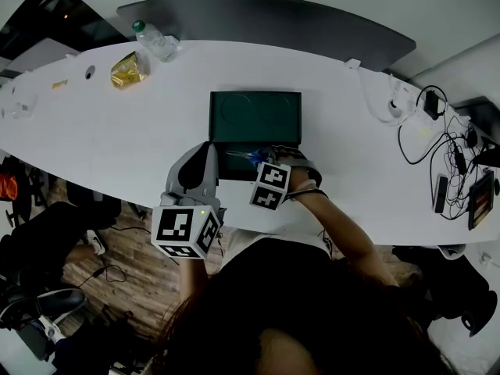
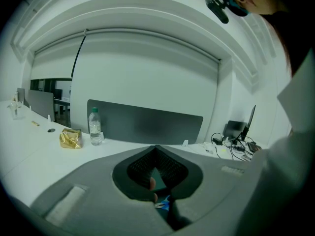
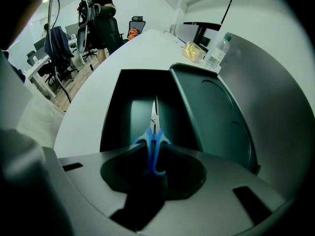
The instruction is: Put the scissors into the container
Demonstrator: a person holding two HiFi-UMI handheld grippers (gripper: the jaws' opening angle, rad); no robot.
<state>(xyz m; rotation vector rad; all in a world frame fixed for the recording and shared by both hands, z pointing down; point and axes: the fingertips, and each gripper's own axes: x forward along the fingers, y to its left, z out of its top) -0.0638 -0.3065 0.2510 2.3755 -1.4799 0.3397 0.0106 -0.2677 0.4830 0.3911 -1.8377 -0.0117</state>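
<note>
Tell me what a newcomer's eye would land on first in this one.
A dark green container lies open at the middle of the white table, its lid tilted open on the far side. The blue-handled scissors sit between the right gripper's jaws, blades pointing into the container. A water bottle and a gold packet stand at the table's far left.

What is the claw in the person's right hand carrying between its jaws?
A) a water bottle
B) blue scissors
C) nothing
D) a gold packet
B: the scissors, blue-handled, sit between the jaws of the right gripper, blades pointing into the open container.
</note>
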